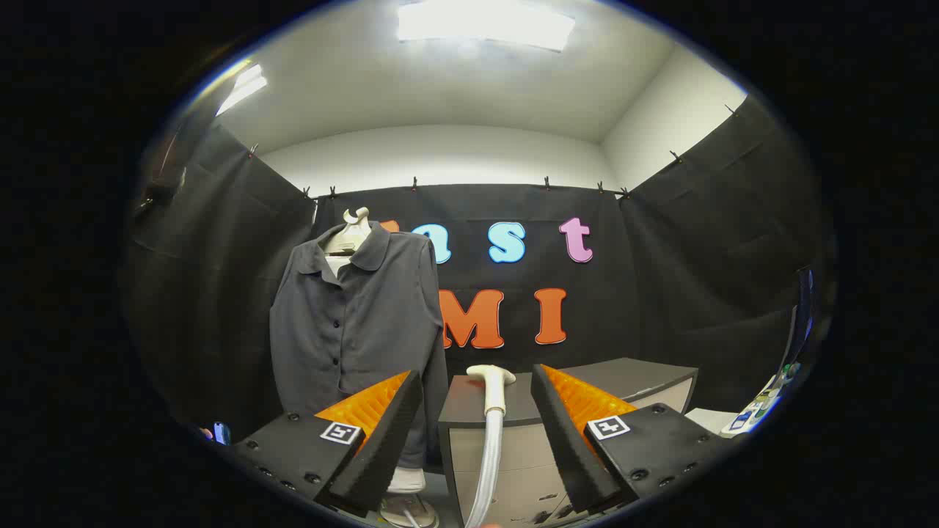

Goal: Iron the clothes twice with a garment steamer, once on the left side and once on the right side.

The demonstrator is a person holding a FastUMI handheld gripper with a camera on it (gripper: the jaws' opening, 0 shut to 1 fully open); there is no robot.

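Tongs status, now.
Tongs: open, holding nothing; the steamer head stands between and just beyond the fingers, untouched.

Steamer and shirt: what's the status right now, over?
Gripper open, holding nothing. Steamer head upright on cabinet, between the fingers, just ahead. Shirt hanging beyond, left. Nothing blocking.

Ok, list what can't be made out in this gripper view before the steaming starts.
- Steamer head: its steam face is turned away; its hose is cut off below.
- Shirt: its hem is hidden behind the open hand-held gripper.
- Cabinet: its front is partly covered by the fingers.
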